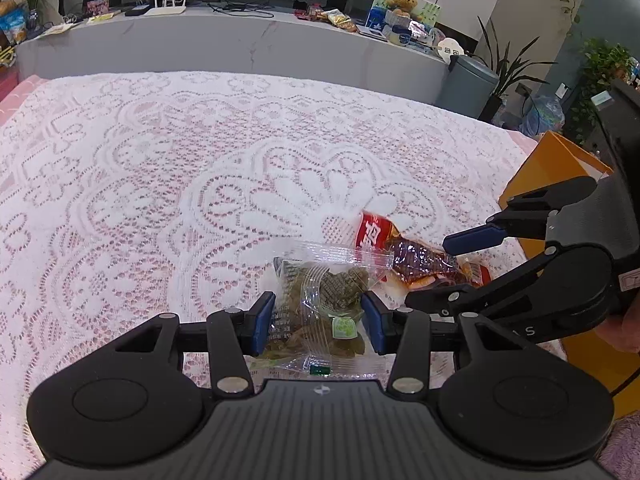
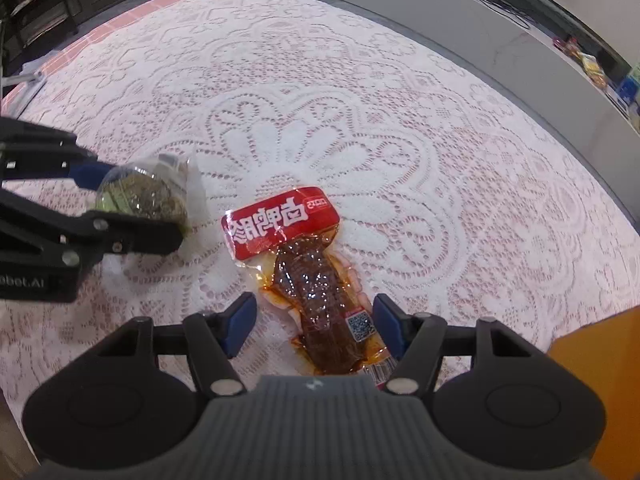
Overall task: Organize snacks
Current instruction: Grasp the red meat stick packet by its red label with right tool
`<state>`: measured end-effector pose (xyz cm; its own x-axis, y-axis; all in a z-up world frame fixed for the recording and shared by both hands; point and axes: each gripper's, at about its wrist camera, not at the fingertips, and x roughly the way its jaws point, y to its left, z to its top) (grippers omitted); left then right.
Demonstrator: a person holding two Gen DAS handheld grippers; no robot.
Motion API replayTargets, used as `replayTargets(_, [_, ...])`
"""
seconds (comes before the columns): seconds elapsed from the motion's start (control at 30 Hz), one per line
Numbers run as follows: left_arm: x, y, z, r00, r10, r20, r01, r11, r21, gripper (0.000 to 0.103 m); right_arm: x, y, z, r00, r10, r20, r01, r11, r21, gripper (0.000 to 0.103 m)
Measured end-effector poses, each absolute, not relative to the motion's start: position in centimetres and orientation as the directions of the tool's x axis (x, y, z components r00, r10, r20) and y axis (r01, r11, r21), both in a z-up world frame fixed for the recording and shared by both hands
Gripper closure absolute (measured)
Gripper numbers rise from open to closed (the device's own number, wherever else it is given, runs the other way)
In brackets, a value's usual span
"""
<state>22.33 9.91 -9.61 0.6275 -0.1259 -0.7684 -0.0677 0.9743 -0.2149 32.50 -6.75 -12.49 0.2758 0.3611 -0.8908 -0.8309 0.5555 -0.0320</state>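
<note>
Snacks lie on the lace-covered desk (image 2: 360, 80): a clear packet of greenish pieces (image 1: 320, 308) is clamped between the left gripper's (image 1: 319, 322) fingers, while the red-labelled meat pouch (image 2: 316, 276) (flat on the cloth) sits between the right gripper's (image 2: 314, 326) parted fingers, unpressed.

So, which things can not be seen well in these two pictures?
- Orange box: left wrist view, hidden by the right gripper and cut by the edge; contents unseen.
- Red snack pack: right wrist view, its near end disappears under the gripper body.
- Clear snack bag: label too small to read.
- Counter items: too small.
</note>
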Motion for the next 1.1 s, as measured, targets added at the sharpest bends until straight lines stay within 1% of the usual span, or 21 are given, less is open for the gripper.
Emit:
replayTargets(0.03, [22.3, 10.0, -9.7, 0.625, -0.125, -0.77, -0.07, 0.974, -0.215, 0.051, 32.4, -6.6, -12.4, 0.277, 0.356, -0.893, -0.829, 0.558, -0.035, 0.043])
replayTargets(0.07, [22.4, 10.0, -9.9, 0.622, -0.124, -0.773, -0.074, 0.974, -0.216, 0.051, 32.3, -6.5, -12.3, 0.278, 0.35, -0.895, -0.828, 0.559, -0.039, 0.048])
replayTargets(0.1, [22.4, 10.1, -10.0, 0.617, -0.124, -0.777, -0.076, 0.973, -0.216, 0.051, 32.2, -6.3, -12.3, 0.286, 0.34, -0.896, -0.826, 0.562, -0.051, 0.057])
replayTargets(0.2, [22.2, 10.2, -10.4, 0.615, -0.126, -0.778, -0.078, 0.972, -0.22, 0.05, 32.1, -5.7, -12.0, 0.295, 0.307, -0.905, -0.82, 0.568, -0.075, 0.061])
replayTargets(0.23, [22.2, 10.1, -10.4, 0.615, -0.126, -0.778, -0.076, 0.973, -0.217, 0.05, 31.9, -5.6, -11.8, 0.298, 0.311, -0.903, -0.822, 0.565, -0.077, 0.066])
replayTargets(0.3, [22.1, 10.1, -10.4, 0.616, -0.126, -0.777, -0.074, 0.974, -0.216, 0.05, 31.9, -5.4, -11.4, 0.305, 0.292, -0.907, -0.809, 0.582, -0.084, 0.07])
replayTargets(0.33, [22.1, 10.2, -10.4, 0.617, -0.127, -0.776, -0.073, 0.974, -0.217, 0.05, 32.1, -5.4, -11.0, 0.297, 0.299, -0.907, -0.799, 0.597, -0.065, 0.079])
replayTargets(0.4, [22.1, 10.2, -10.5, 0.619, -0.127, -0.775, -0.071, 0.974, -0.216, 0.05, 32.8, -5.6, -10.3, 0.274, 0.31, -0.911, -0.766, 0.643, -0.011, 0.079])
replayTargets(0.47, [22.0, 10.1, -10.5, 0.622, -0.125, -0.773, -0.068, 0.975, -0.213, 0.05, 33.5, -6.2, -9.9, 0.219, 0.34, -0.915, -0.723, 0.686, 0.082, 0.08])
replayTargets(0.53, [21.9, 10.0, -10.5, 0.624, -0.124, -0.772, -0.064, 0.976, -0.209, 0.05, 33.9, -6.9, -9.5, 0.16, 0.395, -0.905, -0.677, 0.711, 0.19, 0.081])
replayTargets(0.63, [21.8, 9.9, -10.4, 0.624, -0.122, -0.772, -0.062, 0.977, -0.205, 0.05, 34.4, -8.3, -9.8, 0.068, 0.481, -0.874, -0.558, 0.745, 0.366, 0.081])
replayTargets(0.77, [22.3, 10.0, -10.1, 0.616, -0.117, -0.779, -0.087, 0.973, -0.214, 0.05, 35.3, -9.5, -10.7, 0.067, 0.514, -0.855, -0.426, 0.79, 0.441, 0.08])
replayTargets(0.8, [22.4, 9.9, -9.9, 0.618, -0.117, -0.777, -0.087, 0.973, -0.215, 0.051, 35.4, -9.6, -10.7, 0.07, 0.513, -0.856, -0.408, 0.797, 0.445, 0.08])
replayTargets(0.87, [22.8, 9.6, -9.6, 0.625, -0.115, -0.773, -0.075, 0.976, -0.205, 0.051, 35.2, -9.1, -10.3, 0.093, 0.495, -0.864, -0.431, 0.802, 0.414, 0.079])
replayTargets(1.03, [23.5, 8.3, -9.3, 0.634, -0.114, -0.765, -0.04, 0.983, -0.179, 0.051, 33.6, -7.0, -8.9, 0.222, 0.409, -0.885, -0.534, 0.811, 0.241, 0.079])
replayTargets(1.1, [23.8, 7.8, -9.2, 0.636, -0.131, -0.76, -0.022, 0.982, -0.187, 0.051, 33.0, -6.3, -8.3, 0.288, 0.366, -0.885, -0.57, 0.808, 0.148, 0.082])
